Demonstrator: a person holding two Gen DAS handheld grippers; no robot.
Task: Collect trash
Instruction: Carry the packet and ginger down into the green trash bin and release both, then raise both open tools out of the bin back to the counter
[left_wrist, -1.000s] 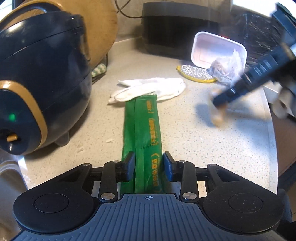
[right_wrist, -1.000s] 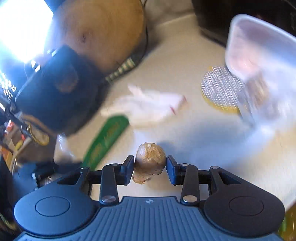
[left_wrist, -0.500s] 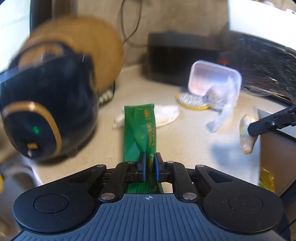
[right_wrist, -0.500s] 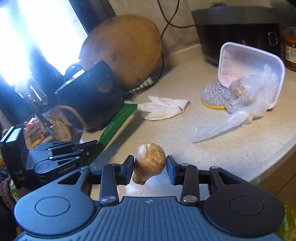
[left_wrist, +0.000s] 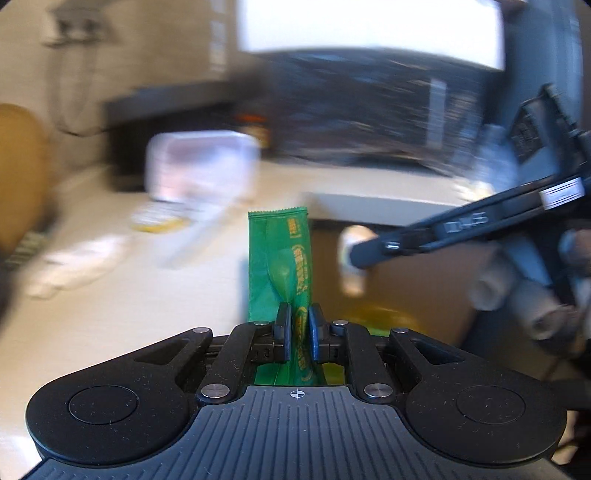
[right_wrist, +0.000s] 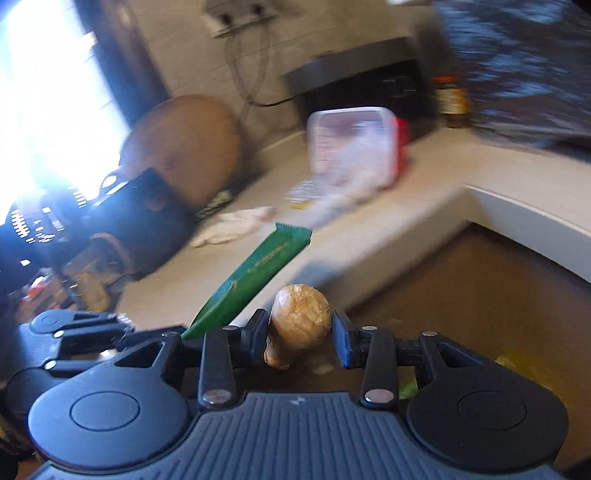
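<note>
Left gripper (left_wrist: 297, 326) clamped on the green wrapper (left_wrist: 282, 258), held in the air above the bench (left_wrist: 110, 295) edge. Right gripper (right_wrist: 299, 332) pinches a brown ginger piece (right_wrist: 301, 317), just past the bench edge.

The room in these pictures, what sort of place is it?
Most likely a home kitchen. A pale stone-look counter carries a round wooden chopping board leaning on the wall, a dark appliance plugged in behind, and a jar.
</note>
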